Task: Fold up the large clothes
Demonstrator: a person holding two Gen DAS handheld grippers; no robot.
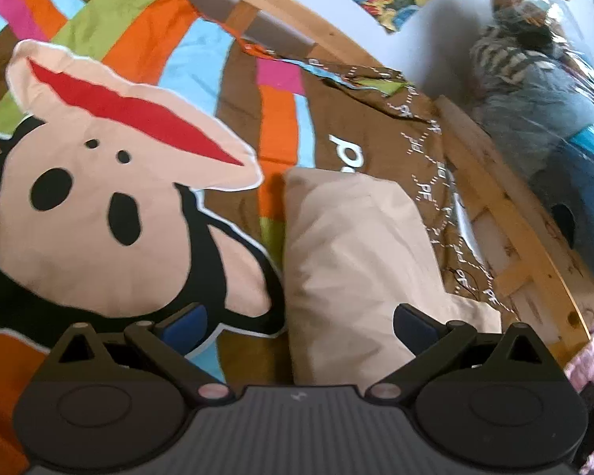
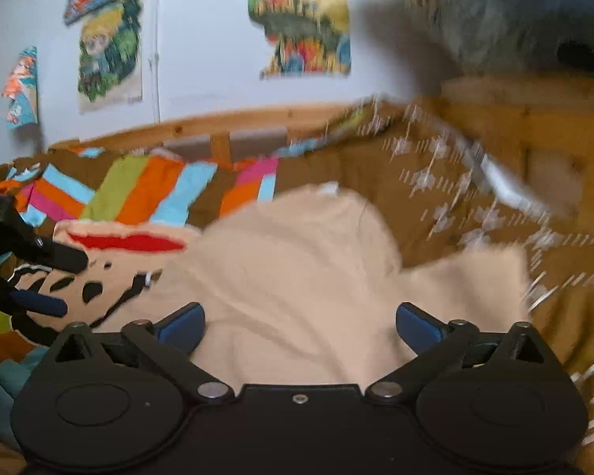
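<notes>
Beige cloth, the garment (image 1: pixel 360 261) to be folded, lies on a bright patterned bedspread (image 1: pixel 146 55), partly doubled into a long strip whose axis runs away from the left gripper (image 1: pixel 300 322). That claw stands wide apart and empty, the cloth under its right finger. The right gripper (image 2: pixel 300 326) hovers directly over the garment's broad middle, jaws likewise apart, holding nothing. Judging by this, the right hand is nearer; a wooden bed frame (image 1: pixel 507 213) borders the far edge.

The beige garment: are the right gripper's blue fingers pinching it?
Apart. In the right wrist view the right gripper is wide open, and the beige garment lies flat between the fingers, not pinched.
</notes>
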